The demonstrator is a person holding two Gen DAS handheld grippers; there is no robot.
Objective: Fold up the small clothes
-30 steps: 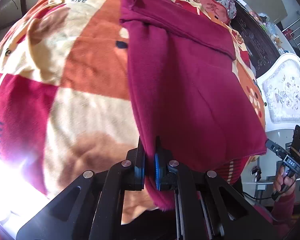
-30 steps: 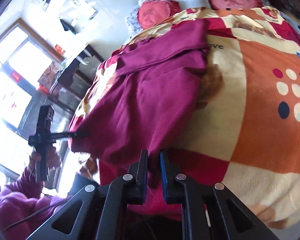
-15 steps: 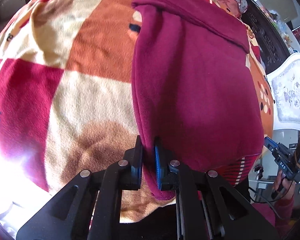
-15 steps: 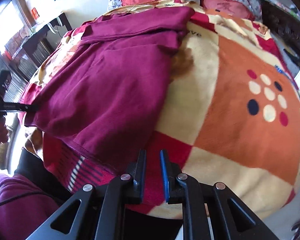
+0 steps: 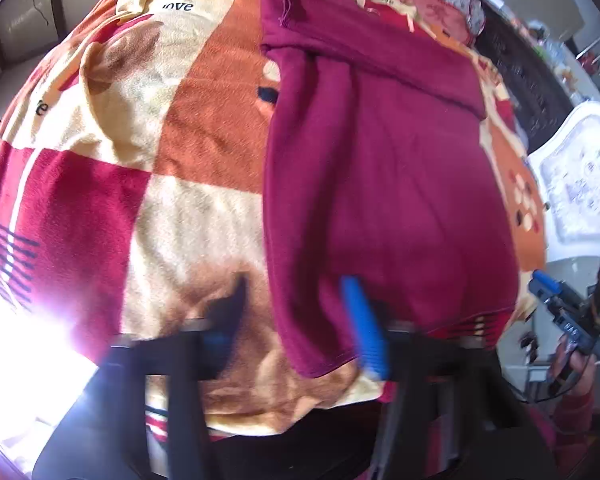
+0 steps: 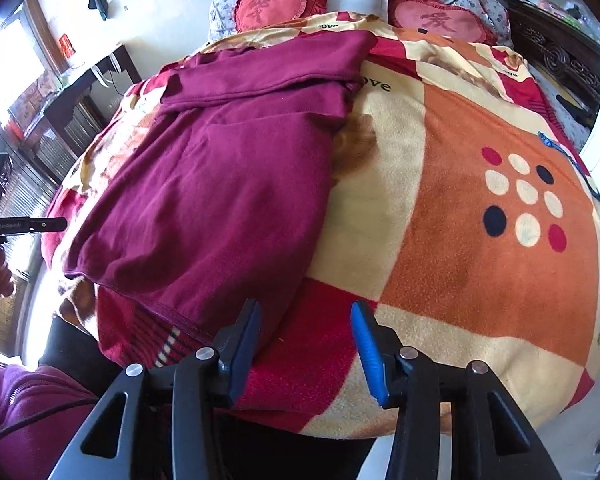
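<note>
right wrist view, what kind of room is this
Most likely a home bedroom: a bed under a patchwork fleece blanket, two red heart-shaped cushions against floral bedding at its head, and a maroon garment spread out on top.

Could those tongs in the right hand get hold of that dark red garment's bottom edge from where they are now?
Probably yes. The right tongs are open, and the maroon garment lies flat on the blanket with its hem just ahead and to their left. Nothing sits between them.
</note>
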